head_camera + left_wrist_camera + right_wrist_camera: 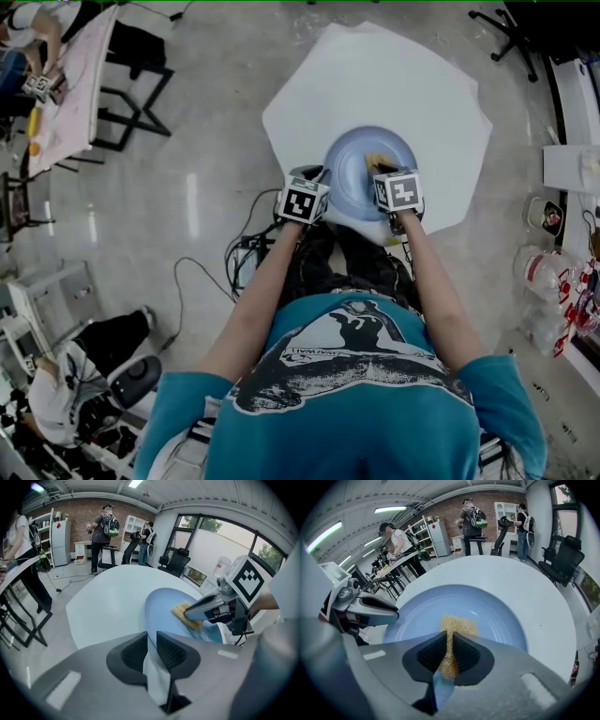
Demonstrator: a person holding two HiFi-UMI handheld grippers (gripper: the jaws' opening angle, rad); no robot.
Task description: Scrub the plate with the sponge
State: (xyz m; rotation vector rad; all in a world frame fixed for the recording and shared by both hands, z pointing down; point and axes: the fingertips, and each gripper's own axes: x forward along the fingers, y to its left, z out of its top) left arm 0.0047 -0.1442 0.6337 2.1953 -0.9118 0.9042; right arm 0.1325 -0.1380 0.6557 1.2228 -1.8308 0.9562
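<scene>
A light blue plate (356,164) lies on a white table (441,103) right in front of me. My left gripper (314,183) holds its near left rim, and in the left gripper view the jaws (151,639) are shut on the thin edge of the plate (161,606). My right gripper (389,173) is over the plate's near right part, shut on a yellow sponge (379,161). In the right gripper view the sponge (459,625) sticks out past the jaws (450,644) and rests flat on the plate's (497,606) inner face. The left gripper (370,609) shows at that view's left.
Cables (246,246) run over the floor by my feet. A black chair frame (136,108) and a long table (70,84) stand at the far left. Bottles (539,281) lie at the right. People (104,531) stand far behind the white table, and an office chair (562,559) is at its right.
</scene>
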